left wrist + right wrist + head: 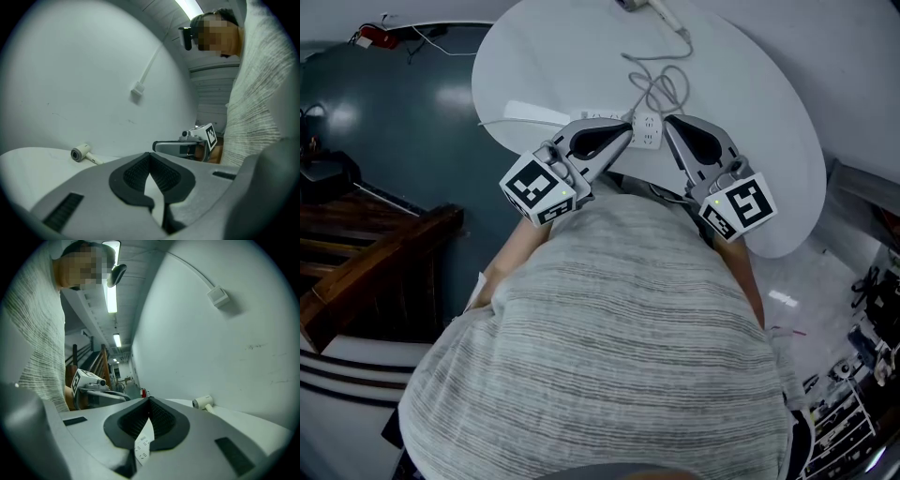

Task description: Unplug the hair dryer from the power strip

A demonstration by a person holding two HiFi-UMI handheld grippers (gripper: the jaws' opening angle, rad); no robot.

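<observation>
With left gripper (149, 156) and right gripper (149, 401) both closed and empty beside the light, rigid power strip (648, 130) on the table (750, 112), 1 should probably pin it while the other pinches the stiff plug, not the limp cord (662, 89) to the far hair dryer (80, 153).

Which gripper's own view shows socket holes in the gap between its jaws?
The right gripper: the power strip, with dark socket holes, shows in its gap. The left gripper shows only plain white in its gap.
</observation>
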